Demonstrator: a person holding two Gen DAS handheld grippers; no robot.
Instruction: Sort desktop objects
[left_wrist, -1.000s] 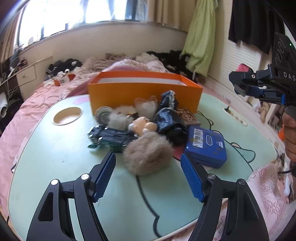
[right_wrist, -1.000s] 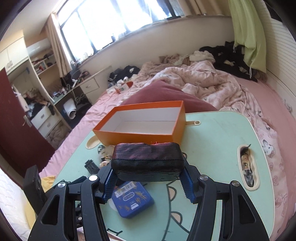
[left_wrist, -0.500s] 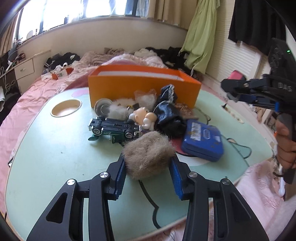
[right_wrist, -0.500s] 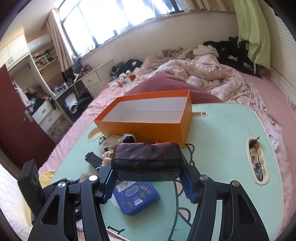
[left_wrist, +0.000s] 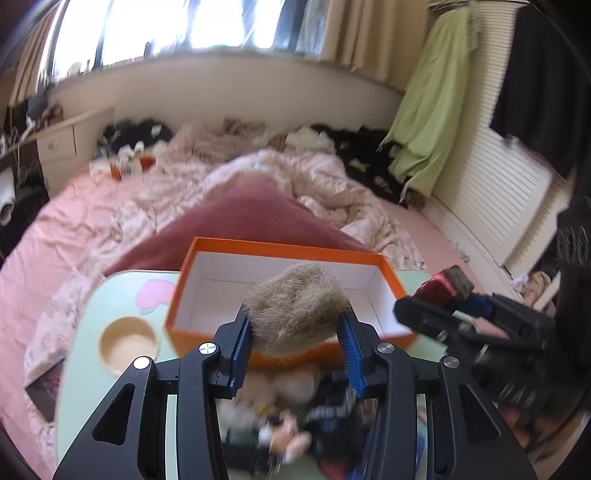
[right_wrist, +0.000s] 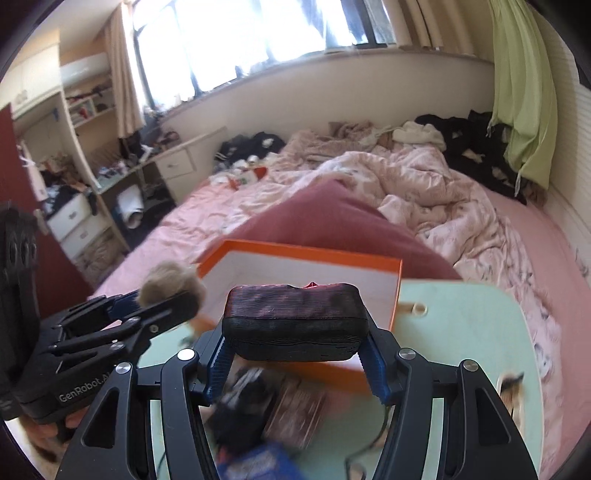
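Fur ball (left_wrist: 295, 308) sits pinched between my left gripper's (left_wrist: 295, 347) blue pads, raised over the near wall of the orange box (left_wrist: 207, 254), whose white inside lies open at 12 o'clock. At 3 o'clock my right gripper (right_wrist: 297, 363) is clamped on a dark red pouch (right_wrist: 295, 319), short of the box's near edge. Blurred clutter (left_wrist: 295, 417) covers the green table (left_wrist: 79, 398) at 6 o'clock.

Rumpled pink duvet (right_wrist: 424, 192) covers the bed; dark red cushion (left_wrist: 255, 218) lies at its near end. Green cloth (right_wrist: 524, 92) hangs beyond the bed's right side, black clothes (right_wrist: 472, 140) heaped below it. White drawer desk (right_wrist: 173, 162) stands left of the bed.
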